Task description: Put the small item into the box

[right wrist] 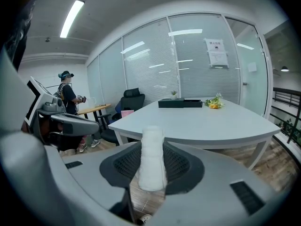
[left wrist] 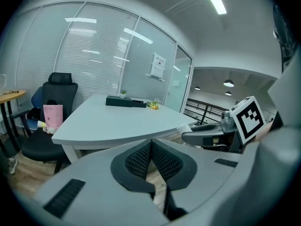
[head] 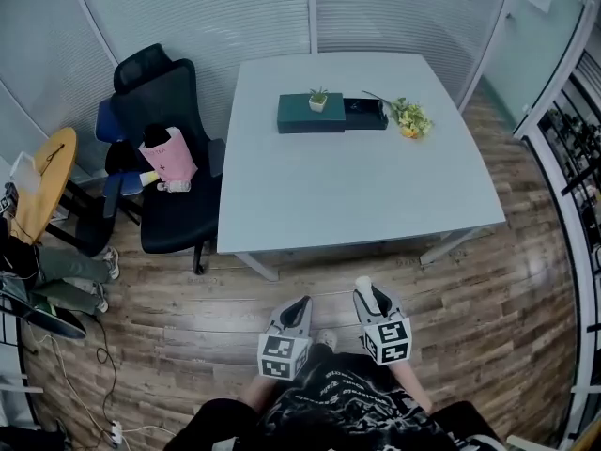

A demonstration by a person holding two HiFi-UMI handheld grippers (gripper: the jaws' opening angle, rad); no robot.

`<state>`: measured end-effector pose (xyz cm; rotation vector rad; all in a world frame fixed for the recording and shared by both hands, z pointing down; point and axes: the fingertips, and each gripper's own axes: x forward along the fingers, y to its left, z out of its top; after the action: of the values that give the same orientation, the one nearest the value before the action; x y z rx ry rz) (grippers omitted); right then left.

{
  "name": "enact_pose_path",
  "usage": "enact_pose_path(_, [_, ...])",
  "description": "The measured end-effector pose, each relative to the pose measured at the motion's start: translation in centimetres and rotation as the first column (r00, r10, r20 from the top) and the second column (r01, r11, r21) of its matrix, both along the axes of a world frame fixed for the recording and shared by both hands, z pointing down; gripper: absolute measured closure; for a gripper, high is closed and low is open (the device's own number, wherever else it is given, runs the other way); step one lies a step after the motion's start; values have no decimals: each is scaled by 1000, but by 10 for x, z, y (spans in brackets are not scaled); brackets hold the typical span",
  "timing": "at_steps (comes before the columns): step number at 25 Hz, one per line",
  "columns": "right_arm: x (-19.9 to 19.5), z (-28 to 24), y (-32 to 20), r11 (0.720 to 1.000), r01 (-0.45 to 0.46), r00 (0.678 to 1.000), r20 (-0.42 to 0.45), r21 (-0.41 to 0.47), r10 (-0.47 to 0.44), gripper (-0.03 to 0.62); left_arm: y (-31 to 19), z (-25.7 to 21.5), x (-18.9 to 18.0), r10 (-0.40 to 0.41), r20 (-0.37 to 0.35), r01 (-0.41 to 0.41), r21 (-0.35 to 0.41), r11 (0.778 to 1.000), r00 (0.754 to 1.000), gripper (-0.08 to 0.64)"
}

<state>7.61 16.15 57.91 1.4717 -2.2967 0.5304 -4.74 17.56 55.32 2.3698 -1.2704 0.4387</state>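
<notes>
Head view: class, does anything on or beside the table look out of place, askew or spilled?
Nothing looks spilled. A flower sprig lies flat on the table beside the black box, not in a vase, and a pink bag sits on the office chair.

- An office room is showing here: a large pale desk (head: 357, 191) is standing in the middle of wood-plank flooring (head: 188, 318).
- Glass partition walls (head: 207, 17) with lowered blinds are enclosing the room, and a printed notice (right wrist: 216, 52) is hanging on one pane.
- A black swivel office chair (head: 174, 148) is sitting at the desk's side, near a round wooden side table (head: 45, 181).
- A long strip light (right wrist: 71, 18) is glowing on the ceiling.
- A small potted plant (head: 318, 99) is sitting toward the desk's far edge.
</notes>
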Motion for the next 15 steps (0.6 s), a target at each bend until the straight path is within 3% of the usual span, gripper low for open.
enact_pose_path(7, [10, 9, -15, 999, -44, 999, 24, -32, 45, 448, -22, 8, 10, 30, -6, -30, -15, 999, 1000, 541])
enact_pose_path(15, [21, 10, -70, 993, -118, 993, 10, -32, 118, 448, -89, 9, 21, 96, -14, -96, 2, 995, 995, 541])
